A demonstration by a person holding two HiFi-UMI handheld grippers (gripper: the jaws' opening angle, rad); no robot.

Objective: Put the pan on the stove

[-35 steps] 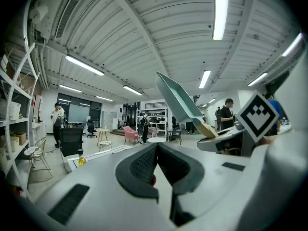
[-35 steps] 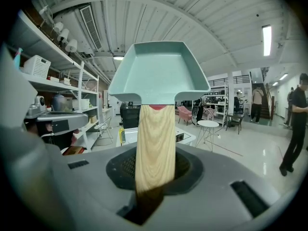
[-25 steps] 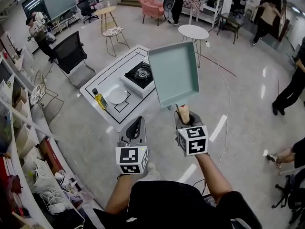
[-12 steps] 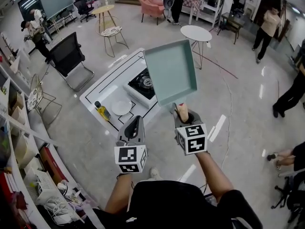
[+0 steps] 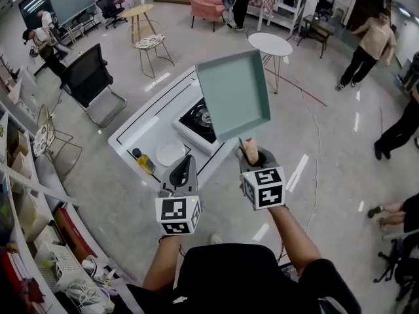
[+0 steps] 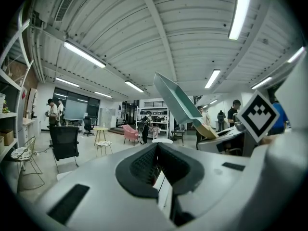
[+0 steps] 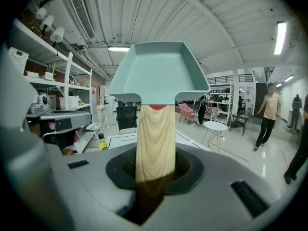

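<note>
A teal rectangular pan (image 5: 232, 93) with a wooden handle (image 5: 249, 150) is held up in the air, its handle clamped in my right gripper (image 5: 256, 160). In the right gripper view the pan (image 7: 159, 73) stands upright above the jaws, and the handle (image 7: 155, 138) runs down between them. Below and partly behind the pan, a black gas stove (image 5: 198, 118) sits on a low white table (image 5: 141, 126). My left gripper (image 5: 184, 169) hangs beside the right one, shut and holding nothing. The left gripper view shows the pan (image 6: 175, 100) to its right.
On the white table lie a white plate (image 5: 170, 154) and a yellow oil bottle (image 5: 144, 163). A black office chair (image 5: 90, 77), a wire stool (image 5: 152, 43) and a round white table (image 5: 270, 44) stand around it. Shelving (image 5: 26, 175) lines the left. People (image 5: 366, 41) walk at the right.
The white table with the stove has drawn closer, sliding down and toward the grippers in the head view. The pan stays gripped and raised. The left gripper is unchanged.
</note>
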